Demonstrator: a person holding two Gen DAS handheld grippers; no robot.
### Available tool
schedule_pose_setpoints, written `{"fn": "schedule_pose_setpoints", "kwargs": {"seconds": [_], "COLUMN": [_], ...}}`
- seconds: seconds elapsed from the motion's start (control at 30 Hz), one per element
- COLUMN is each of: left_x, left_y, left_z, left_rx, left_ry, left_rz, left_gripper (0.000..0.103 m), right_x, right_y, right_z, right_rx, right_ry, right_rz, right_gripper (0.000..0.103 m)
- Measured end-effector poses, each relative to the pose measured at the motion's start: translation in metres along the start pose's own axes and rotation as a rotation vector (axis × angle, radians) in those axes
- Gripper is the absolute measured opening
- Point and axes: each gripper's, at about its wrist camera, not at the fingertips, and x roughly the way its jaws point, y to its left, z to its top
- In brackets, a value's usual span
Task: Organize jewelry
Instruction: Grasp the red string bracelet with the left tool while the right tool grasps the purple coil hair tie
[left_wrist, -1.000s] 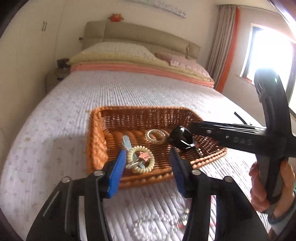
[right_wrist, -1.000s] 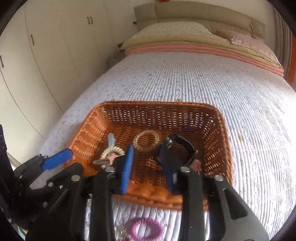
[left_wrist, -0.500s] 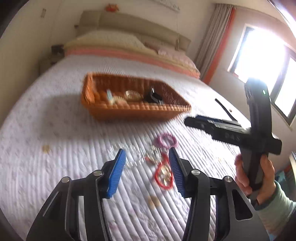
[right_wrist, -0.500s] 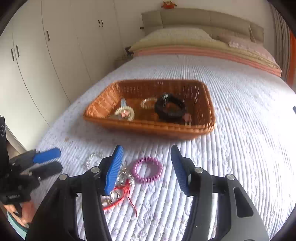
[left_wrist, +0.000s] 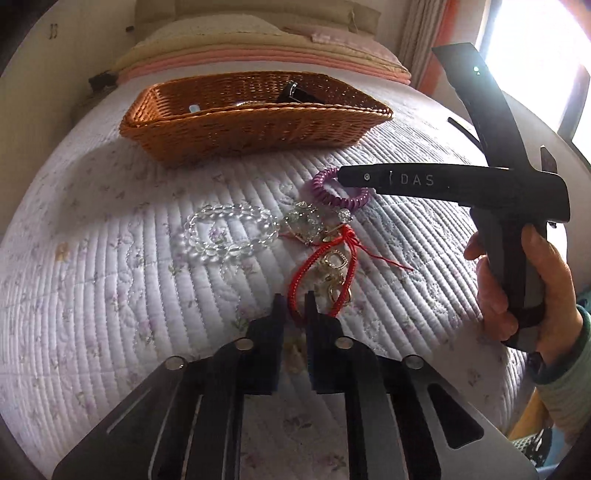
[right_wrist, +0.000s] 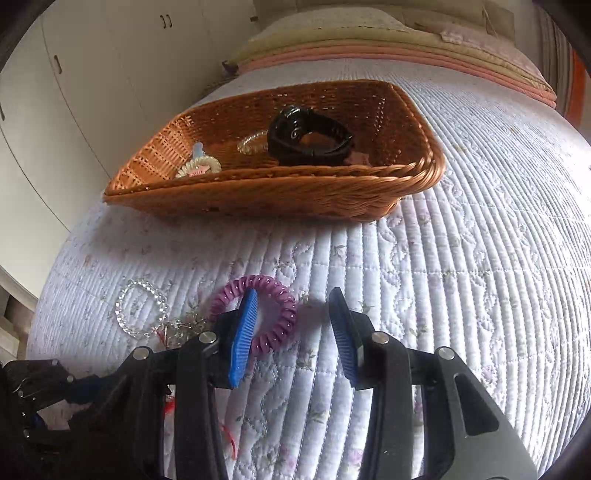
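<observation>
Two grippers low over bed (left_wrist: 110, 295); left gripper (left_wrist: 294, 308) jaws just closed, pinching red cord bracelet (left_wrist: 314, 266) at lower centre; right gripper (right_wrist: 293, 325) jaws parted, narrowing, one blue pad inside purple coil hair tie (right_wrist: 275, 314), not squeezing it; clear bead bracelet (left_wrist: 229, 232) left of both; wicker basket (right_wrist: 295, 192) upper frame, black watch (right_wrist: 308, 136) inside.

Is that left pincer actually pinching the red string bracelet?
Touching. In the left wrist view, the left gripper has just closed, and the near loop of the red string bracelet sits squeezed between its jaws with no gap showing.
</observation>
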Motion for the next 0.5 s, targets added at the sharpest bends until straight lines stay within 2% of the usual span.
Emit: {"fn": "schedule_pose_setpoints", "kwargs": {"seconds": [0.27,0.37,0.4,0.5], "left_x": [-0.019,-0.022,-0.024,-0.024], "left_y": [0.020,0.026,0.024,0.018], "left_z": [-0.011,-0.013,-0.015,-0.018], "left_rx": [-0.014,-0.040,-0.039,-0.025], "left_ry": [-0.005,-0.016,-0.018,-0.025], "left_rz": [0.065,0.042,0.040,0.034], "left_gripper": [0.005,0.007,0.016,0.030], "right_x": [-0.001,-0.001,-0.001,-0.002], "right_y": [0.005,0.007,0.008,0.011], "right_z": [-0.005,-0.005,-0.006,-0.006], "right_rx": [-0.024,-0.038,-0.044,-0.063], "right_ry": [-0.010,-0.009,-0.009,-0.008], "right_rz": [-0.029,-0.046,-0.053,-0.071], "right_gripper": [0.037,0.037,0.037,0.037]}}
